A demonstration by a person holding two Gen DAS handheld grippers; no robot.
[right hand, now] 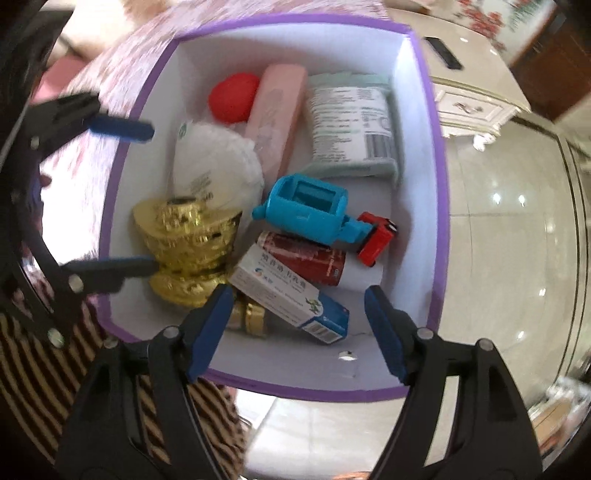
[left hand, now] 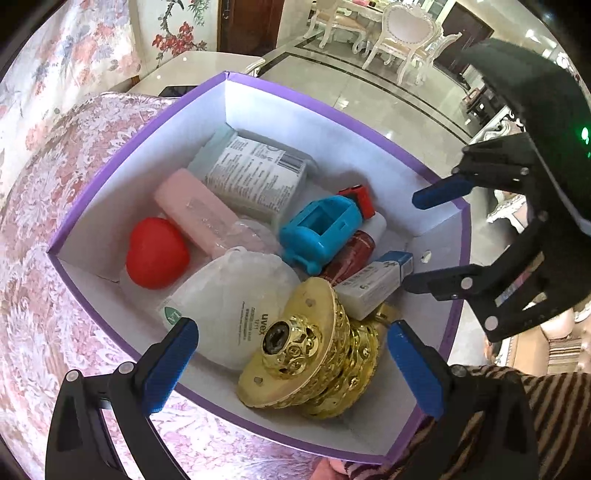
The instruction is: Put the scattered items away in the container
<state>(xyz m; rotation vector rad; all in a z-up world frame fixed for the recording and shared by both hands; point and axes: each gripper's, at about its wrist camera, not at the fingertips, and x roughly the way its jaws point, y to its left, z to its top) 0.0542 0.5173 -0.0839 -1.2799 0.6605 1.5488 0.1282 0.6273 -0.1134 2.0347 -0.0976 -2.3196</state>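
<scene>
A purple box [left hand: 466, 236] [right hand: 424, 122] with white inner walls holds several items. Among them are a wipes packet [left hand: 255, 171], a pink case [left hand: 199, 212], a red heart [left hand: 157, 253] and a white mask [left hand: 225, 295]. There are also a blue toy [left hand: 319, 230] [right hand: 306, 208], a red toy car [right hand: 376, 236], a red can [right hand: 306, 260], a medicine carton [right hand: 291, 295] [left hand: 373, 284] and a gold ingot ornament [left hand: 306, 347] [right hand: 188, 240]. My left gripper [left hand: 295, 369] [right hand: 136, 197] hangs open over the ornament. My right gripper [right hand: 299, 332] [left hand: 424, 240] stands open above the carton, its pads off it.
The box rests on a pink floral cloth [left hand: 55, 258]. A person's striped sleeve [left hand: 554, 417] [right hand: 29, 369] lies by the near corner. Beyond the box are glossy floor tiles [right hand: 498, 221], a white cabinet [right hand: 472, 107] and white dining chairs [left hand: 402, 33].
</scene>
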